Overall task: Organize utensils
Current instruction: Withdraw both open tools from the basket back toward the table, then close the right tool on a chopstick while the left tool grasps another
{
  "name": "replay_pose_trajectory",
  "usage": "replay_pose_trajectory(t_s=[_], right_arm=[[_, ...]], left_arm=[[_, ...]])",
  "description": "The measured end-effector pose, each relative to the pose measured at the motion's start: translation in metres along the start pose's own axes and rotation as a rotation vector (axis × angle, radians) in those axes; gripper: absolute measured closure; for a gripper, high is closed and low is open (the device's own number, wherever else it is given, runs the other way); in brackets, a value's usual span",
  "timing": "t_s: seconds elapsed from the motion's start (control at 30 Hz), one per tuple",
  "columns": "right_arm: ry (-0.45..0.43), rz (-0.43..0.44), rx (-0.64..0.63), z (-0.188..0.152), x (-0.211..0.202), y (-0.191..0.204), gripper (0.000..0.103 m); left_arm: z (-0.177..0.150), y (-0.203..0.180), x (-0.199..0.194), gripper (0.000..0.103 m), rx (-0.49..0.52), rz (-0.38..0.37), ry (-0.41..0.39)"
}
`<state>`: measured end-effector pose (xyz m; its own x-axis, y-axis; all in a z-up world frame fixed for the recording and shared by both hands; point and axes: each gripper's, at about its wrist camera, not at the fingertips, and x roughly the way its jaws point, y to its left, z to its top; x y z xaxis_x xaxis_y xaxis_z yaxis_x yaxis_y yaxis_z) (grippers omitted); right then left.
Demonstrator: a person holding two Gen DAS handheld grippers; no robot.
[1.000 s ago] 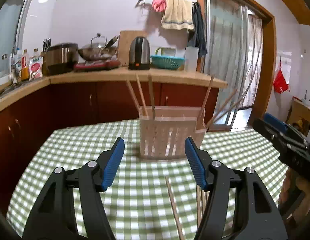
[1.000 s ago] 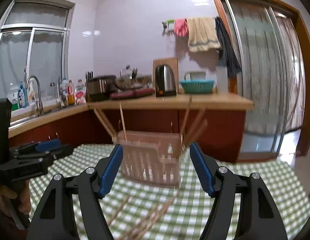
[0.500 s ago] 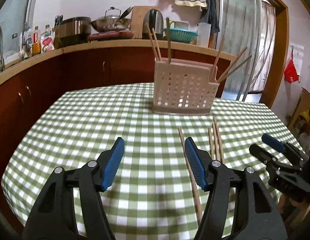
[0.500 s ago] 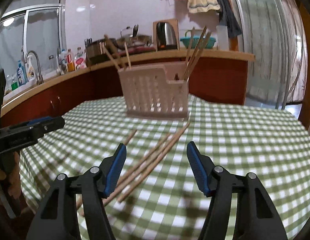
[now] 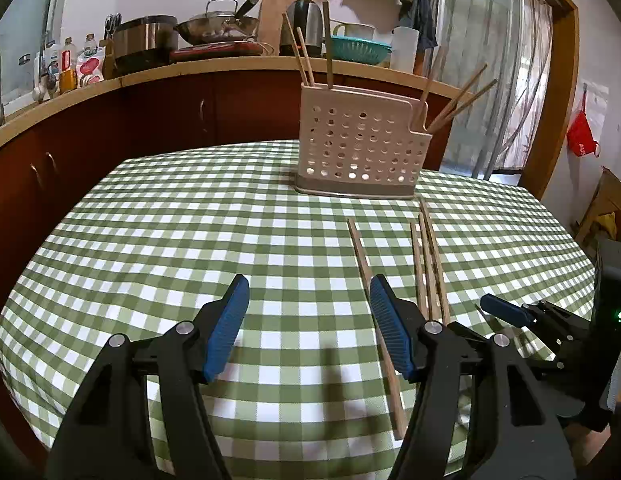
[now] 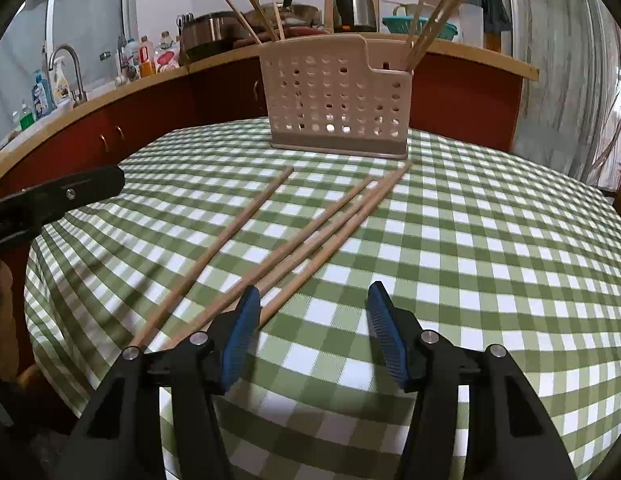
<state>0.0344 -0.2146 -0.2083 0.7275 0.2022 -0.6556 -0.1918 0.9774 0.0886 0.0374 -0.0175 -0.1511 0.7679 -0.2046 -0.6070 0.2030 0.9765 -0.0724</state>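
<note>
Four loose wooden chopsticks [image 6: 310, 232] lie on the green-and-white checked tablecloth [image 6: 490, 240] in front of the perforated beige utensil holder [image 6: 338, 96]; one chopstick [image 6: 226, 240] lies apart toward nine o'clock in the right wrist view, and the other three sit close together, nearly parallel, with their far tips pointing at about one o'clock toward the holder's base; the holder stands upright at twelve o'clock on the far part of the table, with three chopsticks [image 6: 250, 8] leaning in its left, taller compartment and three more [image 6: 434, 12] leaning in its lower right compartment.

In the left wrist view the same holder [image 5: 358, 144] stands at about one o'clock, the single chopstick [image 5: 362, 260] runs past the inner edge of the right blue pad, and the group of three [image 5: 428, 260] lies just beyond it toward two o'clock.

Both grippers are empty; the left gripper [image 5: 308, 320] has its two blue-padded fingers spread wide above bare cloth; the right gripper [image 6: 312, 320] is likewise spread wide, its left pad [image 6: 240, 332] just over the near ends of the grouped chopsticks, though contact cannot be told.

Behind the table runs a wooden counter [image 5: 230, 66] carrying one kettle [image 5: 308, 20], one wok [image 5: 214, 26] and one teal basket [image 5: 360, 50].
</note>
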Motion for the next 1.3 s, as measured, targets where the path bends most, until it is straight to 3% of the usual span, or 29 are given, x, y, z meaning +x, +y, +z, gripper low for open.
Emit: replay_pose_trajectory(t_s=[0.17, 0.27, 0.53, 0.87, 1.17, 1.3], right_arm=[[0.010, -0.045, 0.022, -0.002, -0.001, -0.012, 0.050], [-0.004, -0.025, 0.054, -0.003, -0.006, -0.019, 0.050], [0.000, 0.026, -0.023, -0.006, 0.000, 0.006, 0.050], [0.002, 0.012, 0.013, -0.008, -0.007, -0.014, 0.091], [0.001, -0.044, 0.044, -0.020, -0.023, -0.043, 0.096], [-0.001, -0.053, 0.057, -0.025, -0.029, -0.050, 0.096]], left_arm=[[-0.006, -0.007, 0.003, 0.042, 0.012, -0.007, 0.021], [-0.009, -0.008, 0.005, 0.042, 0.006, -0.012, 0.035], [-0.011, -0.011, 0.007, 0.042, 0.009, -0.014, 0.042], [-0.022, -0.019, 0.011, 0.042, 0.011, -0.038, 0.076], [-0.041, -0.031, 0.021, 0.043, 0.033, -0.063, 0.129], [-0.051, -0.037, 0.025, 0.052, 0.048, -0.073, 0.156]])
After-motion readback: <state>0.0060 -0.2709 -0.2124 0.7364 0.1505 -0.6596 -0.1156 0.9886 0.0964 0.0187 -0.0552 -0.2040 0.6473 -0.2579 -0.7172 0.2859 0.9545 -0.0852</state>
